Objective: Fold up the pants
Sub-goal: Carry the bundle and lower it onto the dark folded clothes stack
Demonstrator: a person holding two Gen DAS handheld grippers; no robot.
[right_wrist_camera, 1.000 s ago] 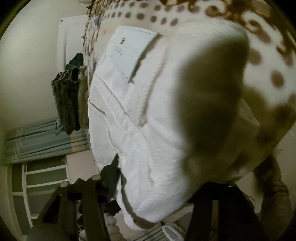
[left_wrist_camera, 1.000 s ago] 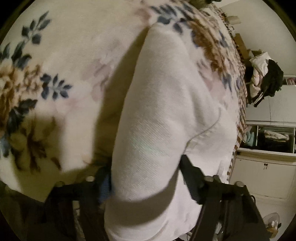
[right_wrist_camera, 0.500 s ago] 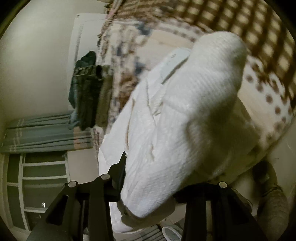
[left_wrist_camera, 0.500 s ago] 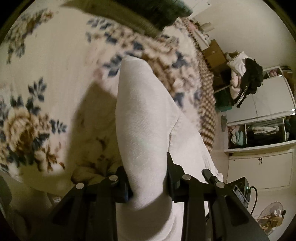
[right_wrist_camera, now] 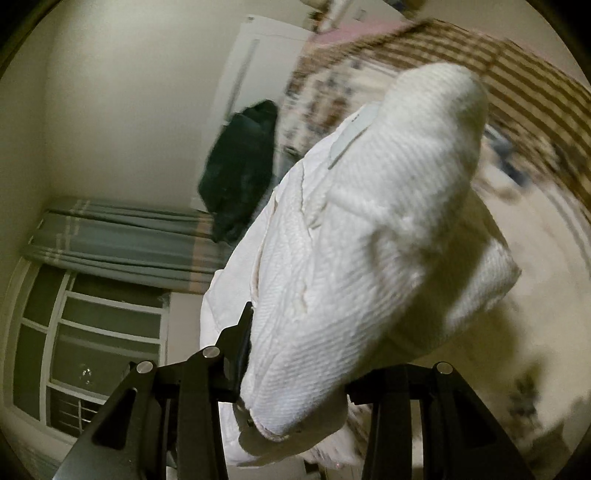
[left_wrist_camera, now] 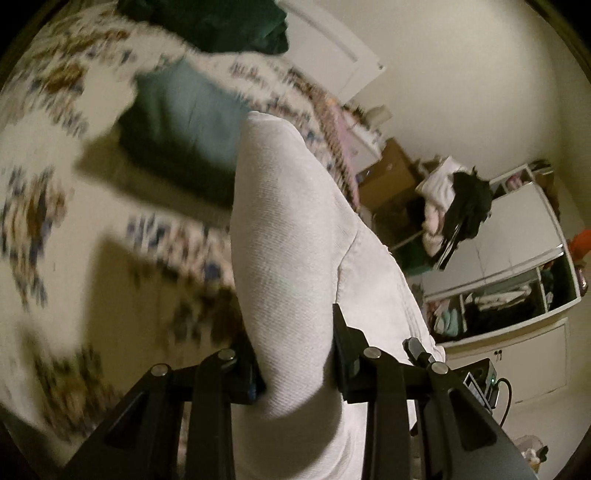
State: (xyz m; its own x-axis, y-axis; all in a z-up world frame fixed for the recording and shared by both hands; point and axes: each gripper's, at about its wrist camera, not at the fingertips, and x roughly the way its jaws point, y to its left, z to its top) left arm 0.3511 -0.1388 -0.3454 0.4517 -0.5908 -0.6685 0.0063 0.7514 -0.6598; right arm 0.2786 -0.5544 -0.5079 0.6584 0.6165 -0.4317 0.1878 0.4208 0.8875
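The white pants [left_wrist_camera: 291, 258] are bunched and lifted above the floral bed cover [left_wrist_camera: 48, 184]. My left gripper [left_wrist_camera: 295, 365] is shut on a thick fold of the white pants. In the right wrist view the white pants [right_wrist_camera: 369, 240] bulge up over the jaws, with a pocket label showing near the top. My right gripper [right_wrist_camera: 299, 365] is shut on that fold; its right finger is hidden under the cloth.
A folded teal garment [left_wrist_camera: 184, 129] and a dark green one [left_wrist_camera: 221, 22] lie on the bed ahead. A dark pile [right_wrist_camera: 240, 170] lies by the bed edge near curtains [right_wrist_camera: 122, 240]. Shelves and cabinets [left_wrist_camera: 517, 295] stand at right, a checked blanket [right_wrist_camera: 517, 85] beyond.
Both grippers have closed in on the pants and lifted them off the bed, tilting upward. More of the room and the folded garments have come into view.
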